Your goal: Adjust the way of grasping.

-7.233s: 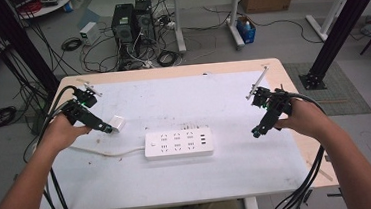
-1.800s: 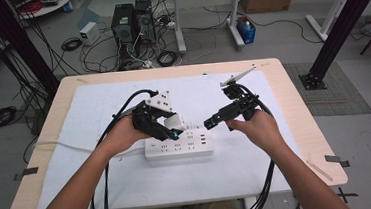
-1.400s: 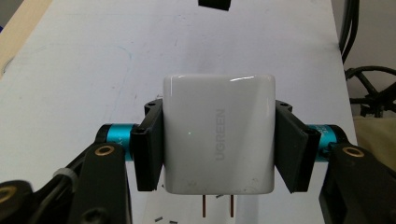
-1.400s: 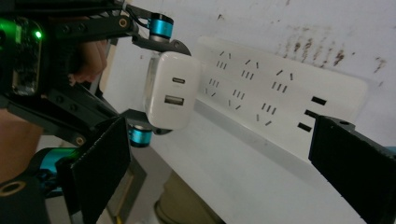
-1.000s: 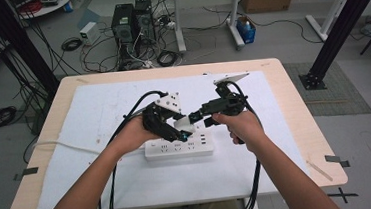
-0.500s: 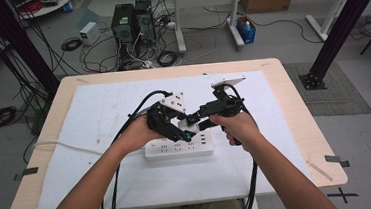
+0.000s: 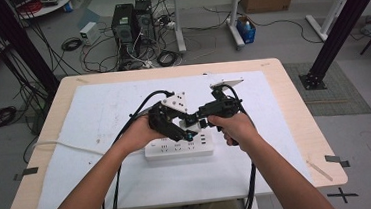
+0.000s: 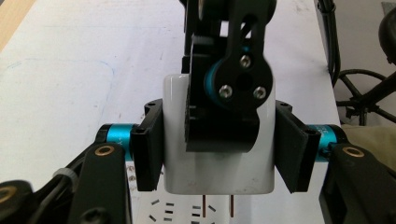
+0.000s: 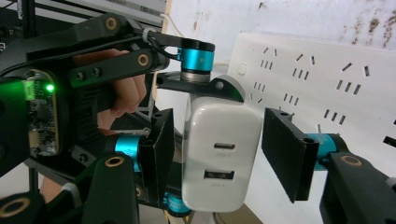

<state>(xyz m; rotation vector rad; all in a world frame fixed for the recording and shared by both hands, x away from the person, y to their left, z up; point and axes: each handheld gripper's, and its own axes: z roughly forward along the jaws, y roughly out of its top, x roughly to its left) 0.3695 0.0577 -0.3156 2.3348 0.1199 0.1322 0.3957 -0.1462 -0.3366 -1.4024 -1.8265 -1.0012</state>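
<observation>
A white charging adapter point(image 8: 219, 175) with two metal prongs point(image 8: 204, 205) hangs just above the white power strip point(image 7: 177, 149). My left gripper point(image 8: 219, 154) is shut on its two sides. In the high view, both grippers meet over the strip near the table's middle, left gripper point(image 7: 178, 130) and right gripper point(image 7: 191, 121) tip to tip. The right gripper point(image 9: 218, 154) straddles the adapter point(image 9: 224, 135) across its other two faces. Its jaws have just been closing, and a thin gap still shows at the left pad point(image 9: 161, 154). A left finger point(image 9: 201, 86) lies on the adapter's top.
The power strip point(image 9: 327, 84) lies on a white sheet point(image 7: 99, 111) covering the wooden table point(image 7: 295, 126), its white cord point(image 7: 66, 145) running off left. Black cables point(image 7: 136, 113) trail from both grippers. Computers and cables sit on the floor beyond the far edge.
The hands began far apart at the table's sides. The left brought the adapter over the strip, and the right came in from the right and closed in around it.
</observation>
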